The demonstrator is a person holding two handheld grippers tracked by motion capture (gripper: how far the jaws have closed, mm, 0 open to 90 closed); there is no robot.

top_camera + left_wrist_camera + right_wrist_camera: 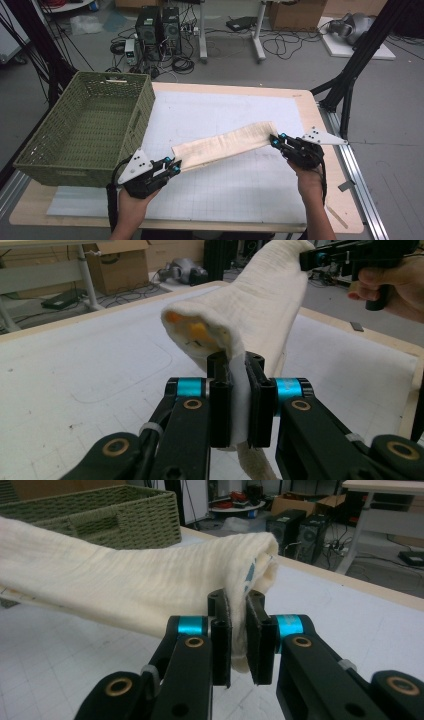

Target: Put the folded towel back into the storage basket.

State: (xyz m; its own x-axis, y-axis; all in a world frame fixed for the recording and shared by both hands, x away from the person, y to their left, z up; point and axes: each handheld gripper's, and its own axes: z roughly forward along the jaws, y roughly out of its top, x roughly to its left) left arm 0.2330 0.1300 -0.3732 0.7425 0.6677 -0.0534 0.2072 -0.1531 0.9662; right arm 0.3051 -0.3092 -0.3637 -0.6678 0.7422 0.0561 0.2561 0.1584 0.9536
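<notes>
A green woven basket (85,130) stands on the left side of the counter (310,107), reaching from the far left corner nearly to the near edge and hanging a little over the left edge. In the right claw view the basket (115,515) rises behind the cloth.

Just right of the basket's near corner, a hand (132,202) holds the left claw (175,166) above the near part of the white gridded mat (240,190). Its jaws are clamped on one end of a cream folded cloth (225,142). In the left claw view the left claw (235,390) pinches the cloth (250,315) between its two black jaws, and the fold opens above them with a patch of yellow-orange inside.

The cloth stretches in a long band, lifted off the mat, rising from the left claw toward the counter's right side.

At the band's far end the right claw (276,141), held by the other hand (310,182) near the counter's right edge, is closed on the cloth. In the right claw view the right claw (237,630) grips the cloth (125,585) edge between its jaws, with a little blue print visible in the fold. The left claw view also catches the right claw (312,259) at the top right, closed on the cloth's far end.
</notes>
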